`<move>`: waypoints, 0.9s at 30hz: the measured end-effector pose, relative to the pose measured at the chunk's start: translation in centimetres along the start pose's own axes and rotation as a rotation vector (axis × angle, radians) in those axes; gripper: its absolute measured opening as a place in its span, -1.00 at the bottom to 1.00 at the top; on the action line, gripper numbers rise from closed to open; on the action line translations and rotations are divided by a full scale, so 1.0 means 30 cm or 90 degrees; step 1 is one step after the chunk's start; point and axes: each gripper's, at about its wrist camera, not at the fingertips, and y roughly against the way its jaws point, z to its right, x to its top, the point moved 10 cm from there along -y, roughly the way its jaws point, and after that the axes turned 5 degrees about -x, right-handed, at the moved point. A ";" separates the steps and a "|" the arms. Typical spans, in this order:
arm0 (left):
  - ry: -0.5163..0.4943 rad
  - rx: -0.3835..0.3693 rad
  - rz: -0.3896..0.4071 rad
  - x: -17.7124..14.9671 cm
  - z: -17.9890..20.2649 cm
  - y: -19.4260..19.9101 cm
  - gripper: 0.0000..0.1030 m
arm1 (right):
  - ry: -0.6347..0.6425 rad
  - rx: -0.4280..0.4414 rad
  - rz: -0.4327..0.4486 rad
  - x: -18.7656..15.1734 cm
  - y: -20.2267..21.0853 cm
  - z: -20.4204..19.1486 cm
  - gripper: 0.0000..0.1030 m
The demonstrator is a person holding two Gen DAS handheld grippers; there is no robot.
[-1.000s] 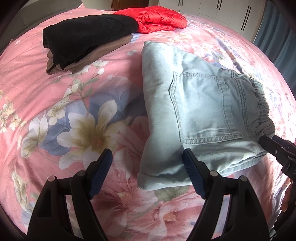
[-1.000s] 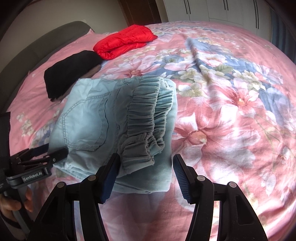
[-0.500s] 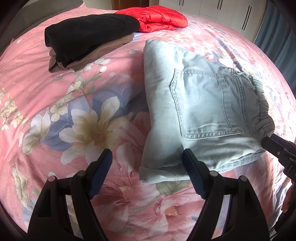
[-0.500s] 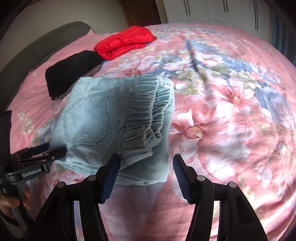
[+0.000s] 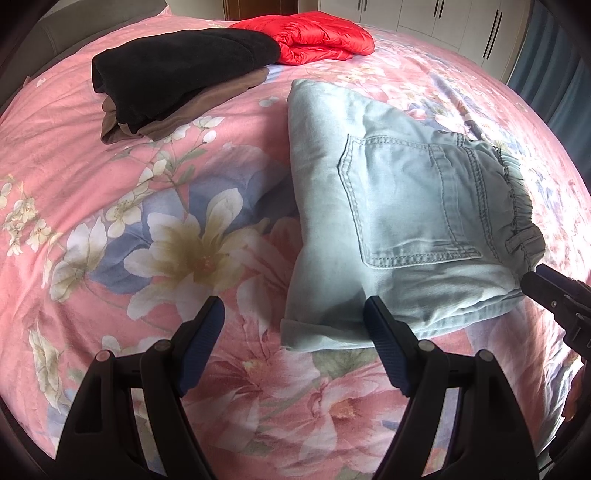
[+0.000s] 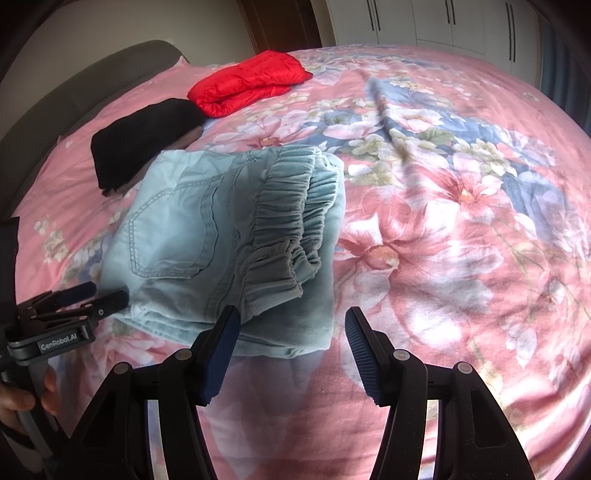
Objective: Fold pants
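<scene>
Light blue denim pants (image 5: 399, 221) lie folded into a compact stack on the pink floral bedspread, back pocket up, elastic waistband at the right edge. In the right wrist view the pants (image 6: 221, 236) lie just beyond my fingers. My left gripper (image 5: 293, 325) is open and empty, just short of the stack's near left corner. My right gripper (image 6: 291, 334) is open and empty, at the near edge by the waistband. Each gripper shows in the other's view: the right one (image 5: 554, 295) and the left one (image 6: 77, 299).
A folded black and brown garment pile (image 5: 181, 85) and a folded red puffer jacket (image 5: 314, 40) lie at the far side of the bed. White wardrobes (image 6: 424, 22) stand beyond the bed. The headboard (image 6: 74, 88) runs along the left.
Both grippers have drawn back a little from the folded pants, which now sit slightly farther from the fingers. The pants lie still.
</scene>
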 end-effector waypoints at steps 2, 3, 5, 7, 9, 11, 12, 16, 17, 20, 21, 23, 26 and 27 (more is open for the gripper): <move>0.001 0.000 0.000 -0.001 -0.001 0.000 0.52 | 0.000 0.000 0.000 0.000 -0.001 0.001 0.14; -0.001 0.000 0.000 0.001 -0.003 -0.001 0.52 | -0.001 0.001 -0.001 0.000 -0.002 0.001 0.14; 0.000 0.000 0.000 0.000 -0.002 -0.001 0.52 | -0.002 0.001 -0.002 -0.002 -0.003 0.000 0.14; -0.001 0.000 0.000 0.001 -0.001 -0.002 0.52 | -0.001 0.001 -0.001 0.000 -0.004 0.001 0.14; -0.001 0.000 -0.001 0.000 -0.001 -0.005 0.52 | -0.001 0.000 -0.001 -0.001 -0.006 0.001 0.14; -0.001 0.000 0.000 0.000 -0.001 -0.005 0.52 | 0.000 0.000 -0.001 0.000 -0.007 0.001 0.14; -0.001 0.000 0.000 0.001 0.000 -0.005 0.52 | -0.001 0.000 -0.001 -0.001 -0.006 0.000 0.14; 0.000 0.000 0.000 0.000 -0.001 -0.004 0.52 | -0.002 0.001 -0.001 -0.001 -0.007 0.000 0.14; 0.000 0.000 -0.001 -0.001 -0.001 -0.004 0.52 | -0.002 0.001 -0.002 -0.001 -0.007 0.000 0.14; -0.002 0.001 0.000 0.001 -0.002 -0.004 0.52 | -0.002 0.001 -0.002 -0.001 -0.007 0.000 0.14; -0.002 0.002 0.000 0.001 -0.002 -0.004 0.52 | -0.003 0.001 -0.002 -0.001 -0.007 -0.001 0.15; -0.002 0.001 0.000 0.002 -0.004 -0.005 0.52 | -0.003 0.001 -0.002 -0.001 -0.007 -0.001 0.14; 0.000 0.001 -0.001 0.000 -0.002 -0.004 0.52 | -0.002 0.000 -0.002 -0.001 -0.007 -0.001 0.14; 0.000 0.001 -0.001 0.000 -0.002 -0.004 0.52 | -0.002 0.000 -0.002 -0.002 -0.007 -0.001 0.14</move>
